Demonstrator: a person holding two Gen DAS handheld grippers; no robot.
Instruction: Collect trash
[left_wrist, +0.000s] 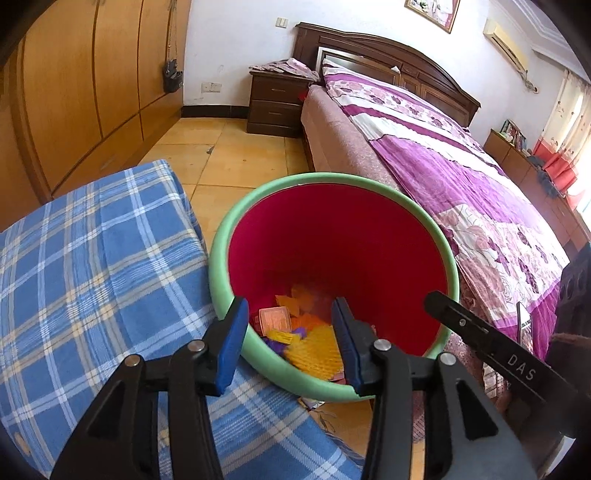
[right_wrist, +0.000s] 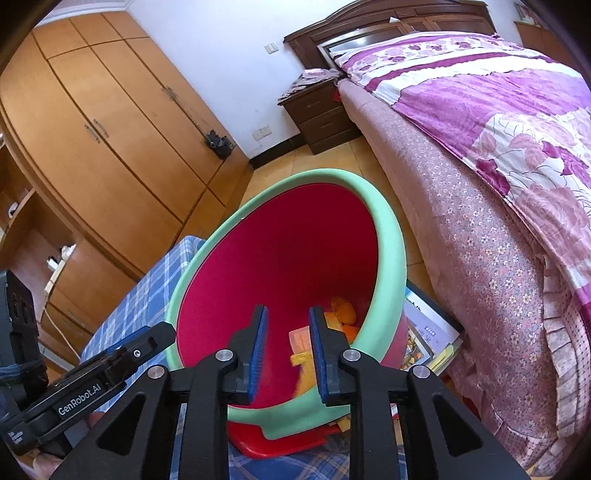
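Observation:
A red trash bin with a green rim (left_wrist: 258, 206) stands on the floor between a plaid-covered table and the bed; it also shows in the right wrist view (right_wrist: 384, 229). Orange, yellow and purple paper scraps (left_wrist: 314, 343) lie at its bottom, also seen in the right wrist view (right_wrist: 341, 314). My left gripper (left_wrist: 290, 343) hovers over the bin's near rim, open and empty. My right gripper (right_wrist: 286, 354) hovers over the bin mouth, jaws apart and empty. The right gripper's arm (left_wrist: 491, 339) shows at the right of the left wrist view.
A blue plaid cloth (left_wrist: 92, 277) covers the table left of the bin. A bed with a purple floral quilt (left_wrist: 461, 177) is on the right. A dark nightstand (left_wrist: 275, 101) and wooden wardrobe (left_wrist: 85, 92) stand behind. Books (right_wrist: 428, 332) lie on the floor by the bed.

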